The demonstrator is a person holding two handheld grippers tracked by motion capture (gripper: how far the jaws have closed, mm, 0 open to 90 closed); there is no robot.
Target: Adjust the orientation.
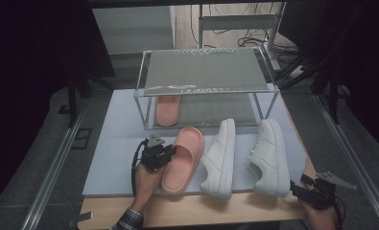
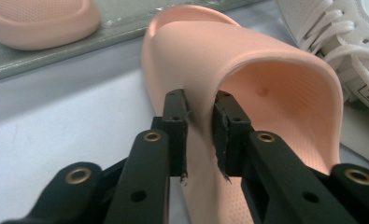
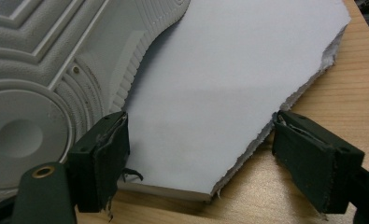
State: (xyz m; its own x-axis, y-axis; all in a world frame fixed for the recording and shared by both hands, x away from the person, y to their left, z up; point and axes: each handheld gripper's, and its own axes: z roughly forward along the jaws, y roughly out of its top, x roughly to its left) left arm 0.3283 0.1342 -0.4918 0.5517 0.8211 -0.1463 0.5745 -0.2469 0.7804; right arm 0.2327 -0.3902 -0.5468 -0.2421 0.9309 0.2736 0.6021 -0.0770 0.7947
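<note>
- Left gripper [image 1: 164, 154] sits at the left side of the near pink slide [image 1: 183, 159], on the grey mat [image 1: 115, 158] in front of the rack; jaws closed on the side wall of the strap, one pad outside, one inside the foot opening (clear in the left gripper view, slide [image 2: 247, 93] pinched between the pads).
- Step in hand, as I read it: lift this slide and put it on the lower shelf beside its mate [image 1: 168, 109], which already lies there at the left.
- To do it well: keep the pinch firm, since soft foam can flex and slip; lift straight up so the sole clears the mat; keep the toe pointing at the rack; go in low under the upper shelf; set it just right of the mate, not on it.
- Risk: swinging right would clip the left white sneaker [image 1: 219, 160], which lies just beside the slide.
- Right white sneaker [image 1: 269, 157] lies near the mat's right edge, apart from the first.
- Right gripper [image 1: 308, 190] hangs at the desk's near right corner, jaws wide open, holding nothing (sneaker sole [image 3: 37, 93] just beside one pad).
- Surface: wooden desk [image 1: 196, 211] under the mat; mat edge is ragged [image 3: 285, 107].
- Two-tier clear rack [image 1: 204, 72] at the back.
- Room: dim, dark curtains on both sides, cables on the floor behind.
</note>
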